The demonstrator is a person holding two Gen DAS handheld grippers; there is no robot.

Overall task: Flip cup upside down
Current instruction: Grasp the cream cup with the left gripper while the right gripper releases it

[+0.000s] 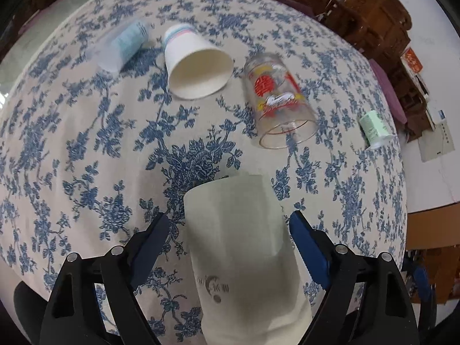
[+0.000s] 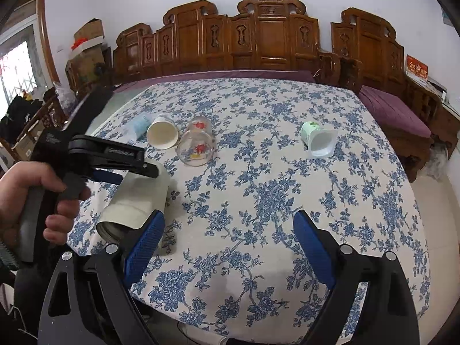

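A tall frosted cup [image 1: 244, 253] stands between the blue pads of my left gripper [image 1: 228, 227]. The jaws are wide and gaps show on both sides, so the pads do not touch it. In the right wrist view the same cup [image 2: 138, 198] looks tilted at the left, with the left gripper's arm [image 2: 115, 158] over it. My right gripper [image 2: 228, 230] is open and empty above the floral tablecloth [image 2: 273, 201].
On their sides at the back lie a white paper cup [image 1: 198, 66], a clear printed glass [image 1: 279, 100], a bluish plastic cup [image 1: 126, 44] and a green-and-white yogurt cup [image 2: 319, 139]. Wooden benches [image 2: 258, 37] stand beyond the table.
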